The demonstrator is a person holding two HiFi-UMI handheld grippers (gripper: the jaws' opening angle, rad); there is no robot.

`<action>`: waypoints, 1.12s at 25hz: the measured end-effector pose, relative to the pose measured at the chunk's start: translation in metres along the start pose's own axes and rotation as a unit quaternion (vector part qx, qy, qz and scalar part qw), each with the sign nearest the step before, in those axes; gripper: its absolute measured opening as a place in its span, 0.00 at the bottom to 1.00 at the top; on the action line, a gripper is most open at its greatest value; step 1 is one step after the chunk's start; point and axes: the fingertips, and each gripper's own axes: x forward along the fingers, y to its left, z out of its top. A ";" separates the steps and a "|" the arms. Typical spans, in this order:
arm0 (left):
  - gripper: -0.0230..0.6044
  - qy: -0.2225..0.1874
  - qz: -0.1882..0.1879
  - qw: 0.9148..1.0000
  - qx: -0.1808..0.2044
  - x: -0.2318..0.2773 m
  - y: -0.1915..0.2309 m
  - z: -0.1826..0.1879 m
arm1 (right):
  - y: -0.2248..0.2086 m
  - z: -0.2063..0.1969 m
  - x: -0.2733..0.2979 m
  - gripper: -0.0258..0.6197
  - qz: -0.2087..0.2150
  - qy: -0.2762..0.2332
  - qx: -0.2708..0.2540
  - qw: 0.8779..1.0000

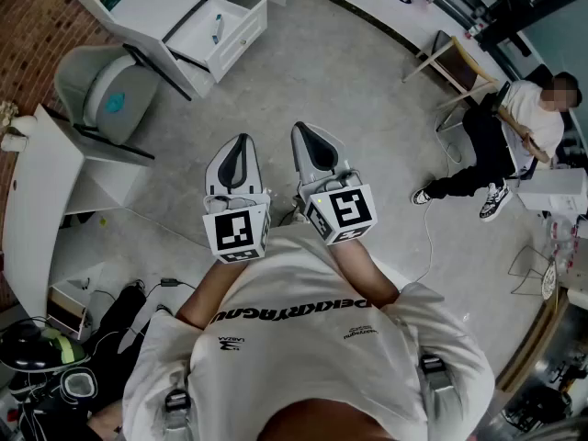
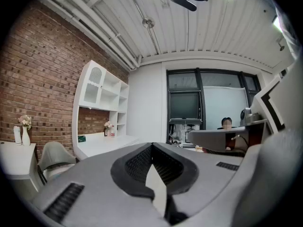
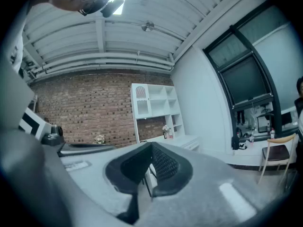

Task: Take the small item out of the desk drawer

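Progress: barely begun, by the look of it. The drawer point(image 1: 223, 31) of the white desk point(image 1: 138, 0) already stands pulled out, so the opening step looks done. The small item point(image 1: 217, 28) lies inside it, a slim pale-teal thing near the drawer's middle; too small in the head view to say what it is, possibly a pen or tube. Left to do: approach, reach in, grasp, lift out.

Grippers: the left gripper point(image 1: 241, 141) has its jaws pressed together w/ nothing between them; its own view point(image 2: 152, 148) shows the pads meeting on empty air. The right gripper point(image 3: 150, 149) is the same, jaws together and empty, and sits just beside the left one in the head view point(image 1: 307, 131). Both are held close to the person's chest, pointing roughly toward the drawer.

Position vs. the drawer: both grippers are well apart from it, w/ a stretch of bare floor point(image 1: 303, 72) between. The grey chair point(image 1: 103, 95) stands beside the drawer on the side toward the brick wall, not across the direct path. A seated person point(image 1: 514, 136) is far off on the drawer's opposite side and not in the way.

Next move, as I judge it: close the gap, then open one gripper before going in over the drawer's rim.
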 end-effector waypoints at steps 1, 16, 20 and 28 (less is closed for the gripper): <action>0.03 -0.001 0.002 1.000 0.000 0.006 0.001 0.001 | -0.003 0.000 0.005 0.04 0.002 0.000 0.000 1.000; 0.03 0.005 0.003 1.000 0.016 0.043 -0.086 -0.021 | -0.083 -0.005 -0.020 0.04 0.032 0.008 -0.006 0.999; 0.03 0.011 0.013 1.000 0.013 0.046 -0.094 -0.026 | -0.090 -0.012 -0.022 0.04 0.040 0.018 -0.008 0.999; 0.03 0.020 0.032 0.999 0.021 0.057 -0.081 -0.034 | -0.089 -0.018 -0.006 0.04 0.060 0.028 -0.013 0.998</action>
